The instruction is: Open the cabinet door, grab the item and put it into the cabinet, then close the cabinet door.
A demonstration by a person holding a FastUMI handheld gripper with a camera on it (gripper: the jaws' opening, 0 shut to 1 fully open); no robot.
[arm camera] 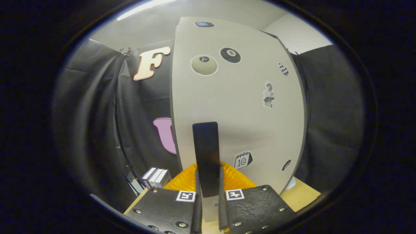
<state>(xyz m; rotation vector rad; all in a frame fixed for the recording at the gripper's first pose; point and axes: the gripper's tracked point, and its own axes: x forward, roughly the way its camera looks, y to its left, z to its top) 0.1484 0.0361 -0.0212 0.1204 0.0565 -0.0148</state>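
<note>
In the gripper view, the jaws (208,195) stand close together, with a narrow gap between them, and the dark upright handle (205,156) of the cabinet door (237,107) sits in that gap. Both fingers (169,208) seem to press on the handle's lower end, though the contact itself is hard to make out at this angle. The door is pale and fills the middle of the scene just ahead of the jaws, its left edge standing clear against the black cloth wall (97,107) beyond. Stickers dot the door: two billiard balls (230,55) near the top, a small bust (268,94) to the right, and a calendar (243,160) just right of the handle. An orange ribbed item (182,182) lies low, just beyond the fingers and in front of the door's foot, showing on both sides of the handle. Some small boxes (156,177) stand to the left of it, near the cloth. The pale wooden worktop (302,195) shows at the right, under the door's lower corner
</note>
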